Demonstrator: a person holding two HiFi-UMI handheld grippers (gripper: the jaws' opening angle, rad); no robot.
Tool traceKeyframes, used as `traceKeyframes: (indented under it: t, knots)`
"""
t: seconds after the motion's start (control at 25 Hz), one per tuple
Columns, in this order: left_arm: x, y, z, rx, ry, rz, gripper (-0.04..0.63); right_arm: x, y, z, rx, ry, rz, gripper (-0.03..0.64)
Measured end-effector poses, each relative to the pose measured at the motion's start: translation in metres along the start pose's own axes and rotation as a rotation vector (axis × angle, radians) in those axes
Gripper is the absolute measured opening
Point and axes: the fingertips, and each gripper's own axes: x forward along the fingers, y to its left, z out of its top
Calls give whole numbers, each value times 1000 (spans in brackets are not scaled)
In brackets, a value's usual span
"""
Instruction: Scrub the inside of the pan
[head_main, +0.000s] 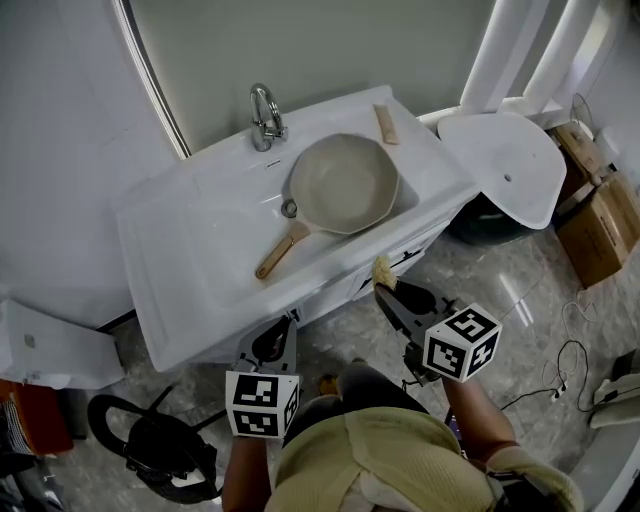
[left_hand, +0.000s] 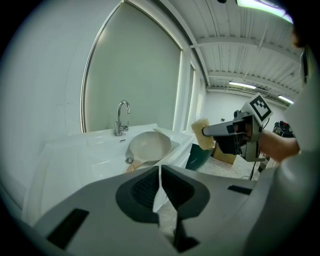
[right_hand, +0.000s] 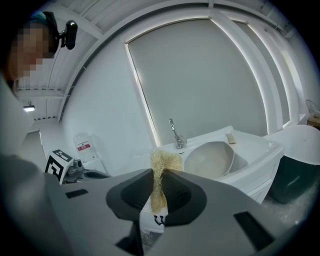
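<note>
A cream pan (head_main: 343, 183) with a wooden handle (head_main: 274, 255) rests in the basin of a white sink unit (head_main: 180, 260); it also shows in the left gripper view as the pan (left_hand: 147, 146) and in the right gripper view as the pan (right_hand: 210, 157). My right gripper (head_main: 383, 283) is shut on a straw-coloured scrub pad (right_hand: 159, 180), held in front of the sink's front edge, short of the pan. The pad (head_main: 382, 268) sticks out past the jaws. My left gripper (head_main: 281, 335) hangs lower left, below the sink's edge, shut with nothing in it.
A chrome tap (head_main: 265, 117) stands behind the pan. A small wooden brush (head_main: 386, 124) lies on the sink's back right corner. A white lidded bin (head_main: 505, 165) stands right of the sink, cardboard boxes (head_main: 600, 220) beyond it. Cables (head_main: 560, 370) trail on the marble floor.
</note>
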Motion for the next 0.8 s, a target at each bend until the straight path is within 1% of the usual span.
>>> traceKeyframes:
  t: [0.24,0.4,0.56,0.8]
  knots:
    - [24,14,13,17,9,32,67,30,-23,21,-13,-13,17,73]
    - [45,27,27,5,9,52,67,54,-40,37,-22,-17,47,74]
    - [77,40,46,-2,2,96,67,77,-66,52,-33,0,71,74]
    - [127,49,73,-23,7,117,67,101,-111,73,-31,16,97,74]
